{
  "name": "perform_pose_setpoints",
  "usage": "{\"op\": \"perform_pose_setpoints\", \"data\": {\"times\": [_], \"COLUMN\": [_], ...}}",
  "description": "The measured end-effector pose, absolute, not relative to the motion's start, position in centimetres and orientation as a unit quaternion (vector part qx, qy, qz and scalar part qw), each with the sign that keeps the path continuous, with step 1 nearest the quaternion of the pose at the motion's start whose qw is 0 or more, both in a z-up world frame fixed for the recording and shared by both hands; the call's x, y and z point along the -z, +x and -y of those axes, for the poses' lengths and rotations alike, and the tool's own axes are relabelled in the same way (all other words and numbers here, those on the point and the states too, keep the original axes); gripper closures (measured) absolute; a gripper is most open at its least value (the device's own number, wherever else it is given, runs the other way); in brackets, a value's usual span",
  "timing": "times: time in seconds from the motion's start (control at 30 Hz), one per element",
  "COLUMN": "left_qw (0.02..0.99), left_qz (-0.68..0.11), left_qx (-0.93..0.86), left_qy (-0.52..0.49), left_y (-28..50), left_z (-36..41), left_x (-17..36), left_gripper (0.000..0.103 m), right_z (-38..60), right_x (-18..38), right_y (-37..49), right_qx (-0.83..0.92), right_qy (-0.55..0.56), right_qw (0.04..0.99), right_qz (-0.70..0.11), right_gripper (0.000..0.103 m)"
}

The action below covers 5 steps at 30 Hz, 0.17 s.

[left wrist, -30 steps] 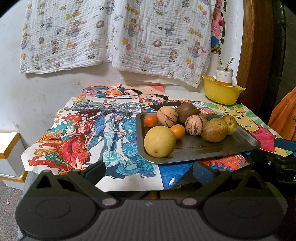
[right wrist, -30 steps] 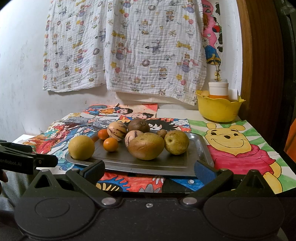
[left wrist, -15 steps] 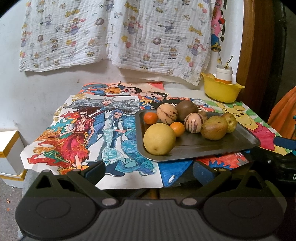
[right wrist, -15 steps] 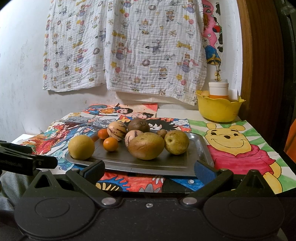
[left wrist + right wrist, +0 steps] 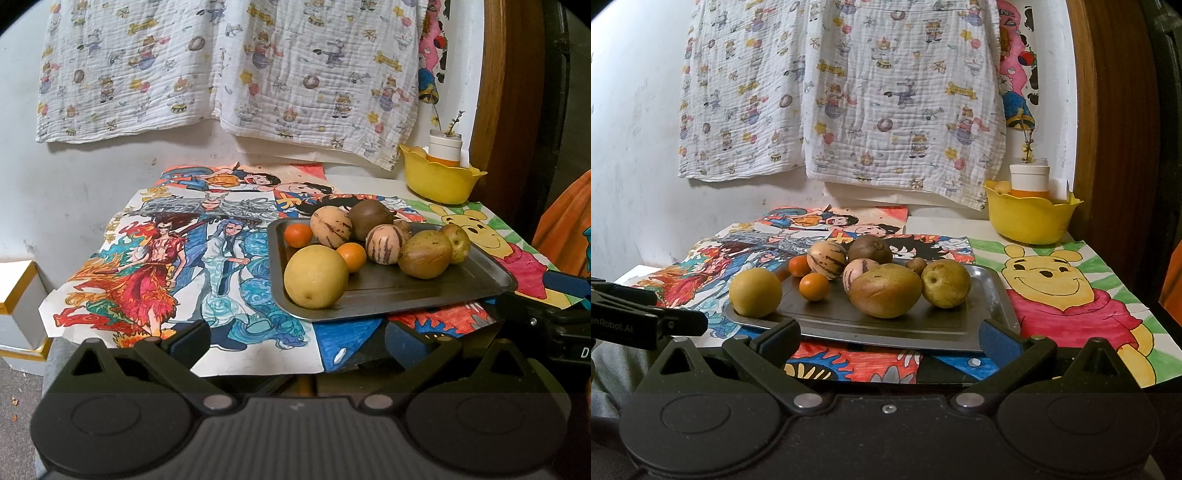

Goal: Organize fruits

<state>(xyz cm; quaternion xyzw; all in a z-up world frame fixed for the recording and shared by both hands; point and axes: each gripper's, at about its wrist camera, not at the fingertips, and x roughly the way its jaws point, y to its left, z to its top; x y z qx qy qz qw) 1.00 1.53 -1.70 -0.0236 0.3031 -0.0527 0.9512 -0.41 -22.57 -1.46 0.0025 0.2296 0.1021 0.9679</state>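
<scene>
The metal tray (image 5: 995,295) holding the fruits sits at frame centre on the desk (image 5: 945,223), above and beyond both hand-held grippers. The left hand-held gripper (image 5: 297,338) and right hand-held gripper (image 5: 889,336) are spread open, empty. The large yellow fruit (image 5: 316,276) lies nearest the left hand-held gripper; the brown-green fruit (image 5: 884,290) lies directly ahead of the right one.

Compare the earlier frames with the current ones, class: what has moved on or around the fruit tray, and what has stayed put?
Only the left gripper shifted: its view drew back and tilted slightly, with both jaws open and empty. The right gripper stayed open at the near edge of the metal tray. The large yellow fruit, the two small oranges and the yellow bowl lie as before.
</scene>
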Motion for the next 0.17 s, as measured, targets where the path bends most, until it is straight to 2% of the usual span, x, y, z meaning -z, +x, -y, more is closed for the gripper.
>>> {"op": "perform_pose_setpoints", "data": {"times": [0.17], "left_qw": [0.951], "left_qz": [-0.303], "left_qx": [0.054], "left_qy": [-0.023], "left_y": [0.99], "left_z": [-1.54], "left_x": [1.7], "left_gripper": [0.001], "right_z": [22.58], "right_x": [1.47], "right_y": [-0.42], "right_qx": [-0.102], "right_qy": [0.002], "right_qw": [0.968], "right_qz": [-0.23], "right_gripper": [0.001]}}
